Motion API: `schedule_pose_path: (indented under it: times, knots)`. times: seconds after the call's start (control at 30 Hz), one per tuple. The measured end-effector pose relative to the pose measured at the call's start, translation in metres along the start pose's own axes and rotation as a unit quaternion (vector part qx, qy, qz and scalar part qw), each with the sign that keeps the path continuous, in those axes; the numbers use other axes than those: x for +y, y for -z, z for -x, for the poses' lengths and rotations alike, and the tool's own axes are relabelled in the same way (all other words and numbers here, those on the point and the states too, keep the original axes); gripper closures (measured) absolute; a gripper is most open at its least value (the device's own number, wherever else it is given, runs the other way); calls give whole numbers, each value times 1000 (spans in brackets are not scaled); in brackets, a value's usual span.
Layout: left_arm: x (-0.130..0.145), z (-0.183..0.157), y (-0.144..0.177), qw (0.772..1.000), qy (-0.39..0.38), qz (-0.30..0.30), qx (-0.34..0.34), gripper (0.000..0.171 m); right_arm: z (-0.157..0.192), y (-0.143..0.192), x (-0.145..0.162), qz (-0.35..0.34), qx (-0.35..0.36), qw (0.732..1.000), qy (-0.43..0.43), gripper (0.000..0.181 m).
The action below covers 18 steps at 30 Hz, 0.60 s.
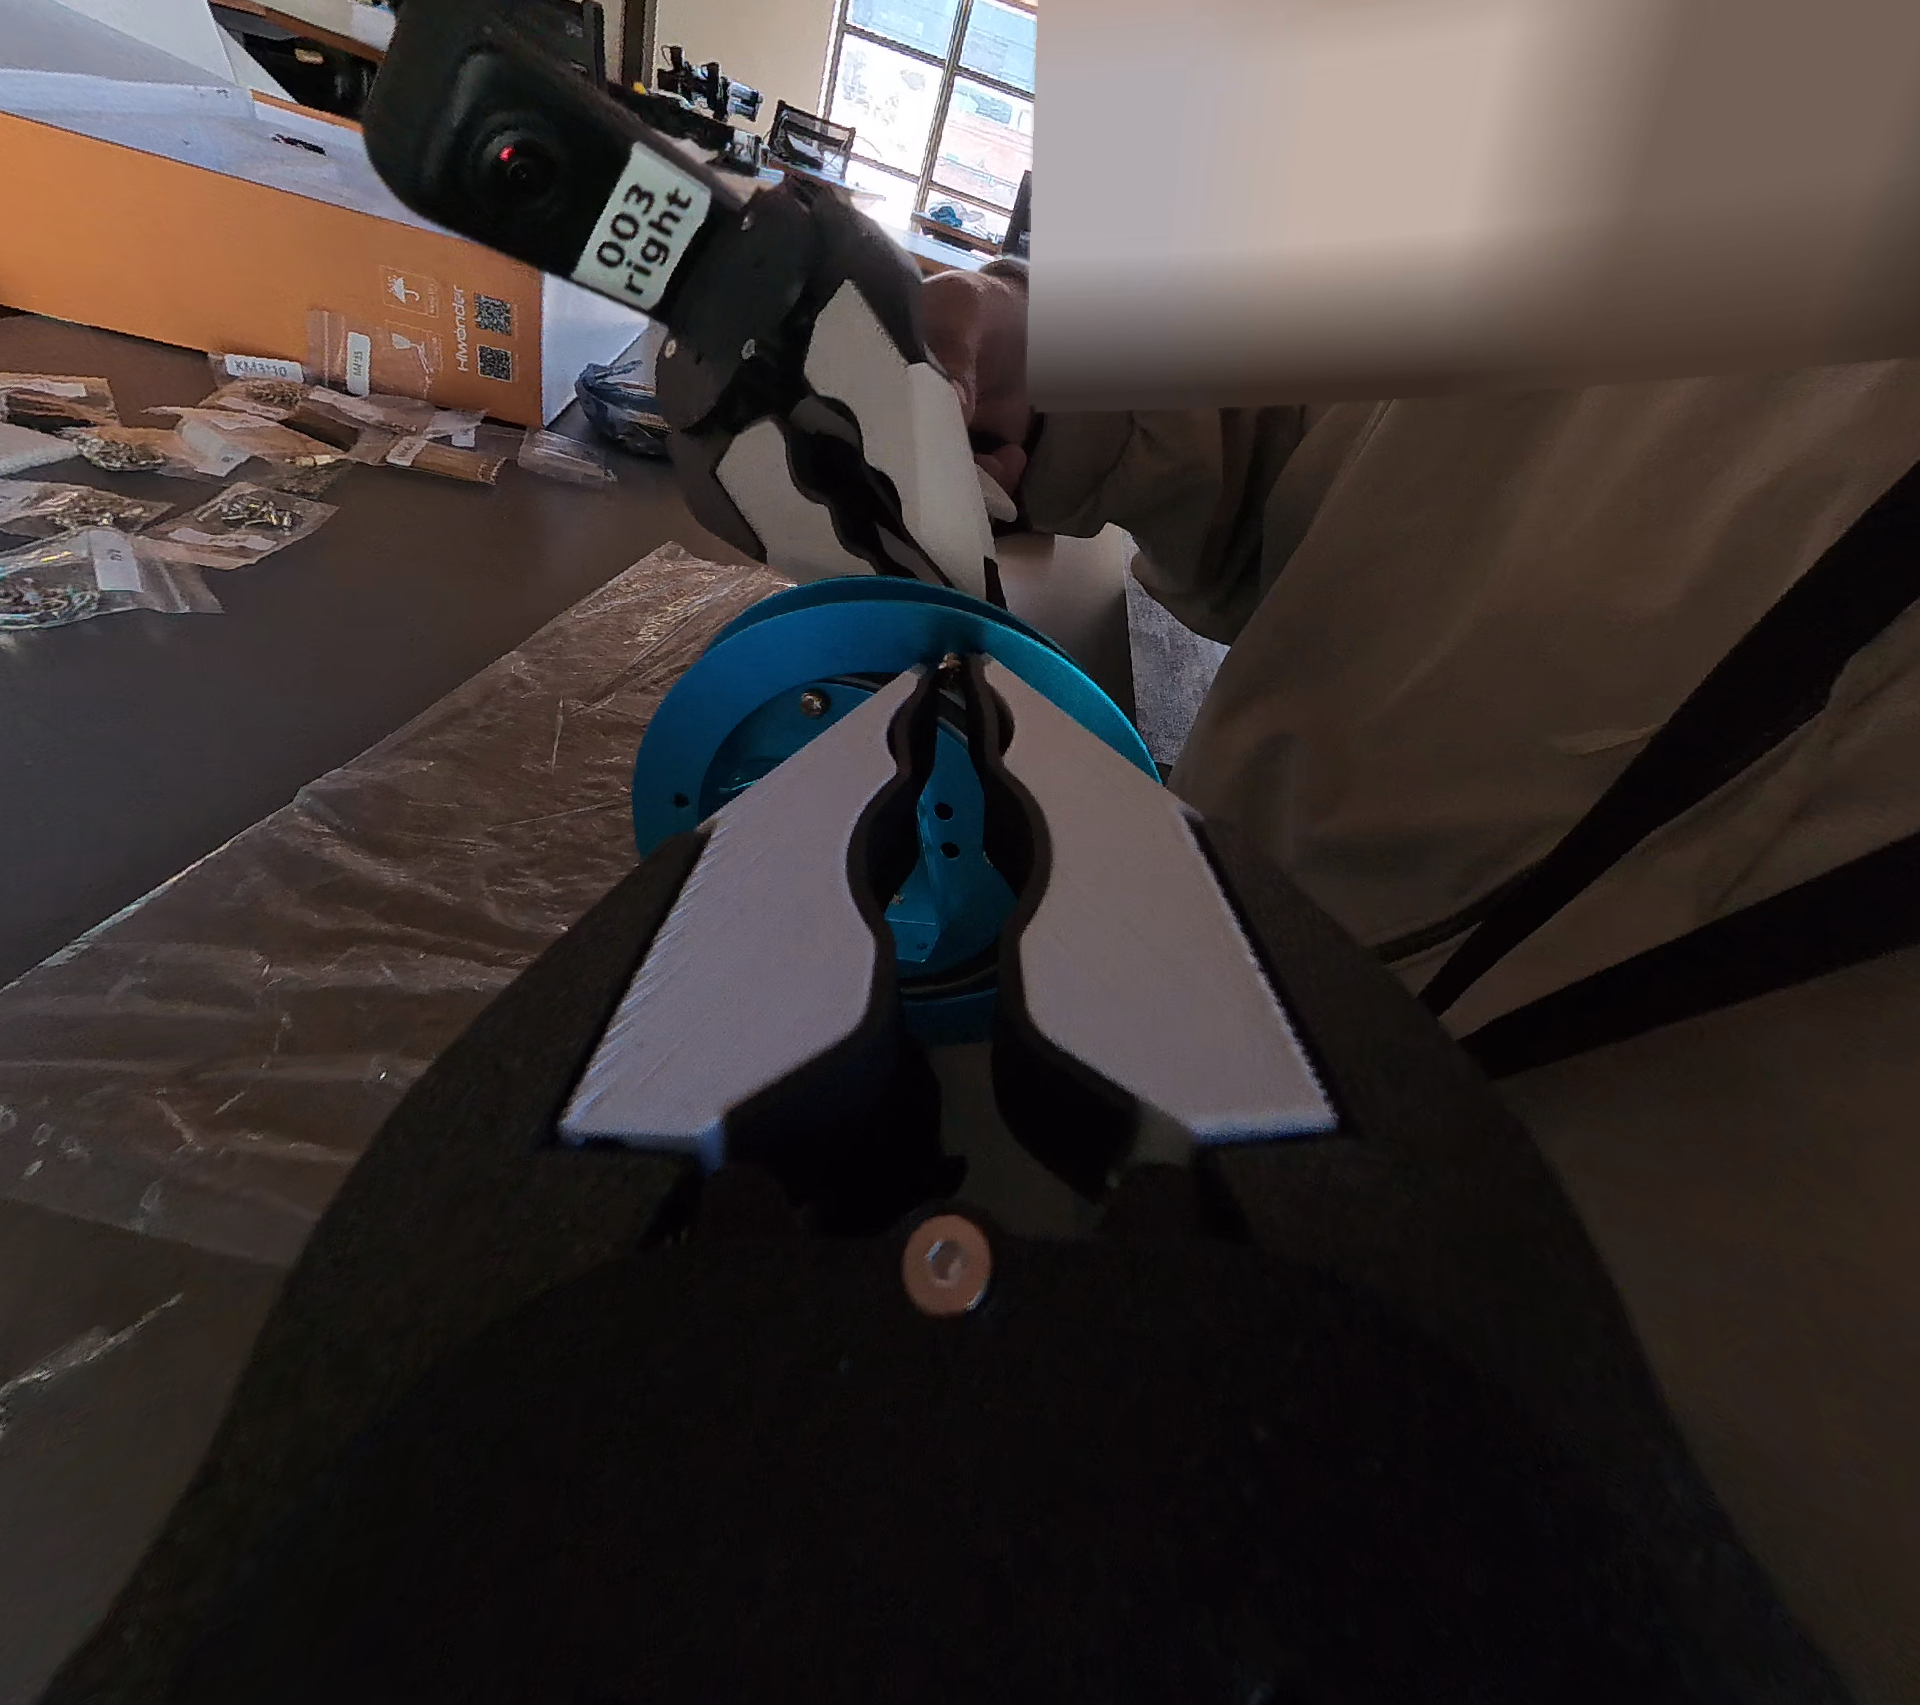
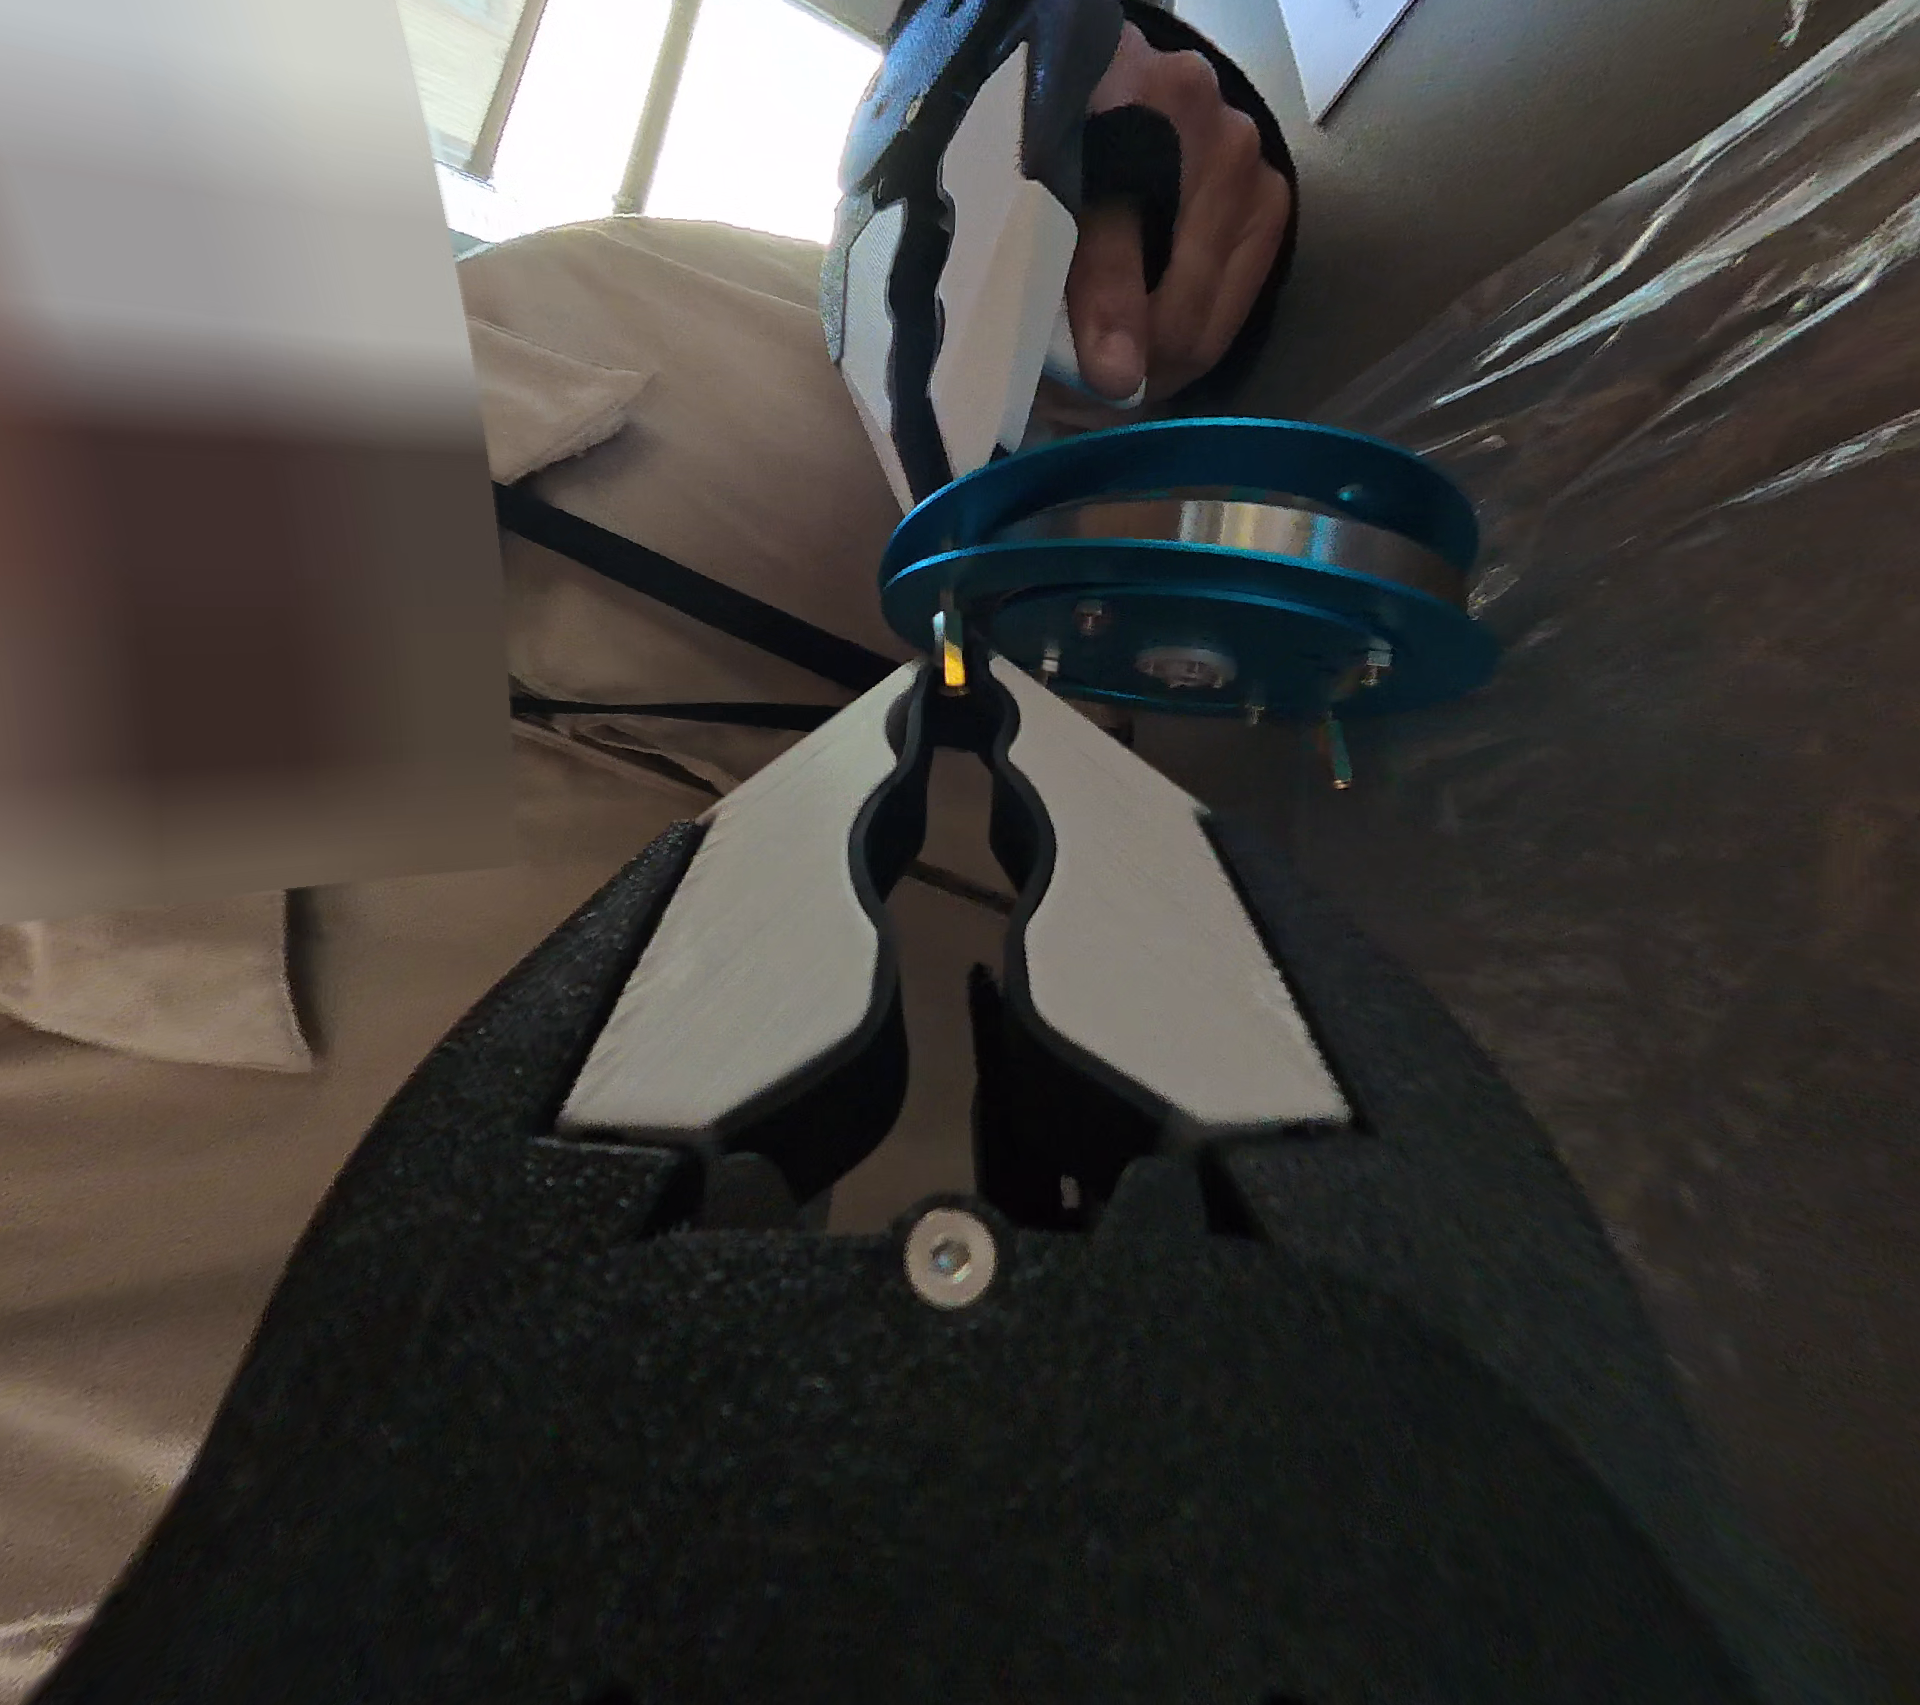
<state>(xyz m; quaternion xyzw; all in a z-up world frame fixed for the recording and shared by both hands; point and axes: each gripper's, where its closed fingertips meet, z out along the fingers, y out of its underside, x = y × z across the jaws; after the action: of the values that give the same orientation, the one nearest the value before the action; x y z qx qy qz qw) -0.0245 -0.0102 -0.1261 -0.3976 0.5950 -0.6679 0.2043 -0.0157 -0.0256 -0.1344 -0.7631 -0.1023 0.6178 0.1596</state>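
A blue two-disc metal assembly (image 1: 675, 762) is held above a clear plastic sheet; in the right wrist view (image 2: 1434, 647) a silver ring (image 2: 1247, 528) sits between its discs. My left gripper (image 1: 951, 668) is shut on a small metal fastener (image 1: 949, 663) on the disc's rim. It also shows in the right wrist view (image 2: 925, 492), coming down onto the upper rim. My right gripper (image 2: 951, 684) is shut on a brass standoff (image 2: 951, 653) hanging under the same spot of the rim. In the left wrist view the right gripper (image 1: 987, 580) reaches in behind the disc.
A second brass standoff (image 2: 1338, 751) hangs under the lower disc. A crinkled plastic sheet (image 1: 364, 876) covers the dark table. Small bags of hardware (image 1: 208, 502) and an orange and white box (image 1: 208, 232) lie far left. A person in beige clothing (image 1: 1455, 720) is close on the right.
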Motion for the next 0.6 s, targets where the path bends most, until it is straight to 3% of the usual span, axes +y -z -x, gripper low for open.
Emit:
schedule_pose_path:
  times: [0.43,0.53,0.6]
  knots:
    - [0,0,0,1000,-17,5,-10,169,1,2,-3,-15,-58,997,-51,176]
    - [0,0,0,1000,-18,5,-13,169,-2,4,-5,-19,-3,999,44,176]
    - [0,0,0,1000,-17,4,-14,169,-5,6,-9,-25,67,986,150,173]
